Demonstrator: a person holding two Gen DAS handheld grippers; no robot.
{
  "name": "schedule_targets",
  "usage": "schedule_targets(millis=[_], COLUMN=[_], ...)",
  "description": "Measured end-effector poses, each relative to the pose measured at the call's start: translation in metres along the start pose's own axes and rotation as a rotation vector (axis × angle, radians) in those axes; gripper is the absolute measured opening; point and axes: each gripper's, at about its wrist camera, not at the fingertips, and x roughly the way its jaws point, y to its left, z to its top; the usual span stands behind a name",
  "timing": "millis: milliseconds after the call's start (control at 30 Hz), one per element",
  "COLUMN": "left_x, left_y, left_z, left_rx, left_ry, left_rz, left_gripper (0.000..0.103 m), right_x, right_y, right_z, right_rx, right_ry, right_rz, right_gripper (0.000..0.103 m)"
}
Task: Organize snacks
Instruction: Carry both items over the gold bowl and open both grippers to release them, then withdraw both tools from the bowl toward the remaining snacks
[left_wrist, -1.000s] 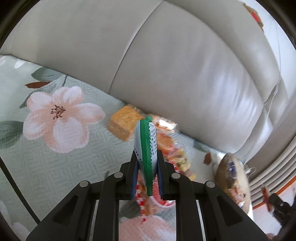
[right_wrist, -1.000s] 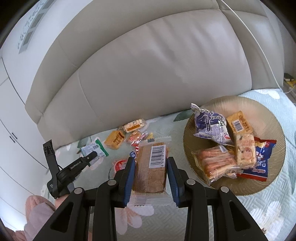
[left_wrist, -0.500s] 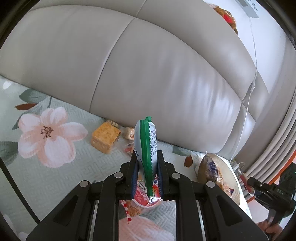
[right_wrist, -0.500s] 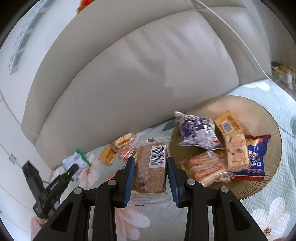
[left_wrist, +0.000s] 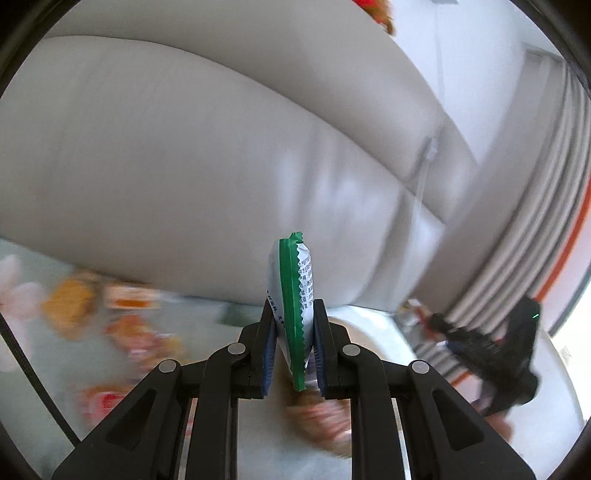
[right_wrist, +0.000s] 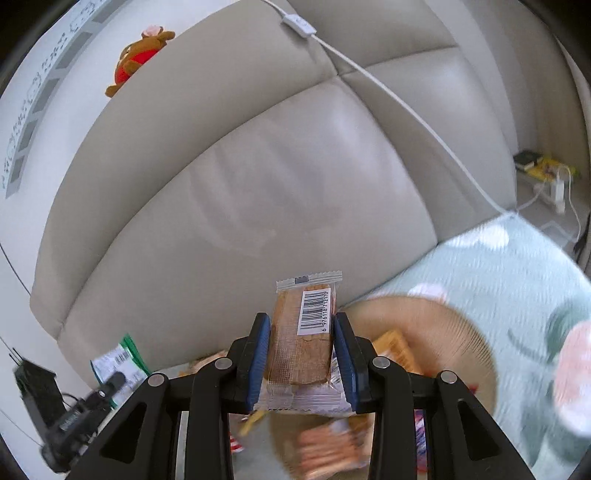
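My left gripper (left_wrist: 293, 325) is shut on a green and white snack packet (left_wrist: 291, 291), held upright above the cover. My right gripper (right_wrist: 300, 336) is shut on a clear-wrapped brown biscuit bar (right_wrist: 301, 339) with a barcode, held over the near rim of the round woven plate (right_wrist: 443, 325). The plate holds several snack packs, blurred, among them an orange one (right_wrist: 393, 349). In the right wrist view the left gripper (right_wrist: 74, 417) with its green packet (right_wrist: 118, 360) shows at the lower left. In the left wrist view the right gripper (left_wrist: 491, 354) shows at the right.
Several loose snacks (left_wrist: 122, 314) lie blurred on the floral cover (right_wrist: 498, 266) at the foot of the grey leather sofa back (right_wrist: 277, 166). A white cable (right_wrist: 406, 103) runs across the cushions. A soft toy (right_wrist: 136, 59) sits on the sofa top.
Both grippers have swung right and tilted up, each keeping its pack. The plate now lies under the right gripper; the loose snacks have slid left in the left wrist view.
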Motion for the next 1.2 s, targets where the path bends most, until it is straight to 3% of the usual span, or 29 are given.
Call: schedule_targets(millis=[100,200,233,267,300,333,367,500,633,733,967,1200], left_x=[0.033,0.068,0.081,0.096,0.107,0.115,0.120,0.126,0.120,0.111,0.085,0.057], left_y=[-0.029,-0.057,-0.064,-0.071,-0.076,-0.079,-0.080,-0.069,-0.042,-0.030,-0.017,0.006], left_z=[-0.005,-0.018,-0.023,-0.027,-0.030,-0.033,-0.036,-0.043,-0.038,-0.037,-0.031,-0.010], left_rx=[0.008,0.032,0.040,0.046,0.050,0.052,0.049,0.015,-0.008,-0.023,0.030,0.063], left_ry=[0.053,0.112,0.149,0.208,0.260,0.294,0.314,0.348,0.341,0.344,0.326,0.317], left_rz=[-0.075,-0.087,-0.104,-0.112,-0.096,-0.073,-0.061,-0.004,0.058,0.051,0.093,0.126], left_gripper=[0.014,0.016,0.029,0.042,0.078,0.103,0.102,0.102,0.102,0.102,0.102,0.102], right_x=[0.002,0.007,0.008,0.008,0.007,0.007,0.009,0.019,0.014,0.011,0.024,0.020], right_y=[-0.020,-0.038,-0.042,-0.049,-0.056,-0.065,-0.072,-0.101,-0.114,-0.118,-0.097,-0.083], right_z=[-0.002,-0.005,-0.004,-0.003,-0.002,-0.002,-0.004,-0.008,-0.007,-0.008,-0.012,-0.018], right_rx=[-0.023,0.013,0.019,0.034,0.053,0.085,0.113,0.221,0.292,0.324,0.247,0.216], right_ry=[-0.019,0.000,-0.004,-0.013,-0.019,-0.020,-0.019,0.020,0.002,-0.006,0.078,0.097], right_rz=[-0.007,-0.022,-0.031,-0.043,-0.051,-0.052,-0.042,-0.040,-0.014,0.002,-0.019,-0.035], right_gripper=[0.034,0.034,0.034,0.043,0.058,0.097,0.101,0.101,0.101,0.101,0.101,0.101])
